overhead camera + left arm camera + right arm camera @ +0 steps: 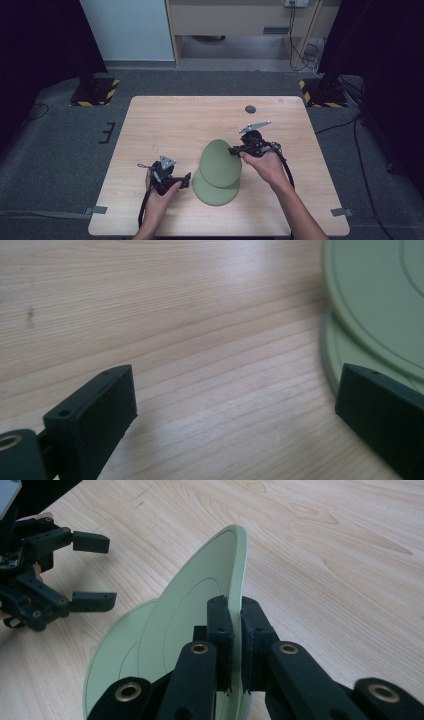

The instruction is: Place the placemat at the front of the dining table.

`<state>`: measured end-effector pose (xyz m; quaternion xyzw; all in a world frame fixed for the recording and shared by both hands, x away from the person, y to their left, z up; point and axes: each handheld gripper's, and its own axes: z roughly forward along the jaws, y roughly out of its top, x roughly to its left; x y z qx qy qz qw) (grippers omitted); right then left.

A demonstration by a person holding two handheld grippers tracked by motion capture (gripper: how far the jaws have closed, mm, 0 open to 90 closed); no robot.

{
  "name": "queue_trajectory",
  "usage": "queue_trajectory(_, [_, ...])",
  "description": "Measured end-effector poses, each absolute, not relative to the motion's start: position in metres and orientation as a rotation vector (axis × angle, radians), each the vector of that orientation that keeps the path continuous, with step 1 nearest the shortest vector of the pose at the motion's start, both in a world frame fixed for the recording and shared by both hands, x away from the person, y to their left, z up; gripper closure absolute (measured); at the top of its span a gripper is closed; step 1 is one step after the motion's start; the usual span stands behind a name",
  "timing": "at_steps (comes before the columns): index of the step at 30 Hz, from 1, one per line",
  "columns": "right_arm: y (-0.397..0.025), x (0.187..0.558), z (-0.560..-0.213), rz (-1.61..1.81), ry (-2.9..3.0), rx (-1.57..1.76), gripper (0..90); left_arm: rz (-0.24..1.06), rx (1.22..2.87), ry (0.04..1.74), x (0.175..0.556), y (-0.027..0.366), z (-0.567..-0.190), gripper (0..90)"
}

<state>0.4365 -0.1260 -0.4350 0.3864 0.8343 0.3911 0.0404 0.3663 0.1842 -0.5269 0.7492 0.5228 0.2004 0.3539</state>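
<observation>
Item: two green plates on a wooden table [150,120], near its front edge.

Top plate [220,162]: lifted and tilted up on edge, its lower rim resting on or just above the plate beneath; I could not tell which. The right gripper [235,150] had its jaws pressed together on the rim at the plate's right side, the rim sandwiched between the pads. In the right gripper view the same plate [200,610] stood almost upright between the pads.

Bottom plate [212,192]: flat on the table, partly covered by the tilted one.

Left gripper [186,181]: jaws spread wide, holding nothing, just beside the left edge of the bottom plate. In the left gripper view one jaw hung over that plate's rim [340,350].

Step in hand, as I judged it: separating the top plate from the stack. To do it well, the grip should stay deep on the rim, since a thin edge hold on a smooth plate may slip. The lift should go straight up before any sideways carry. The left gripper could steady the bottom plate.

Contents: both plates were empty, no food or objects on either.
</observation>
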Motion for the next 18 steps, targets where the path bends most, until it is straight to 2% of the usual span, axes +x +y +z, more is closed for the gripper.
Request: queue_trajectory(18, [-0.134, 0.439, -0.413, 1.276, 2.52, 1.187, 85.9, 0.555, 1.918, 1.486, 0.376, 0.211, -0.531, 3.0])
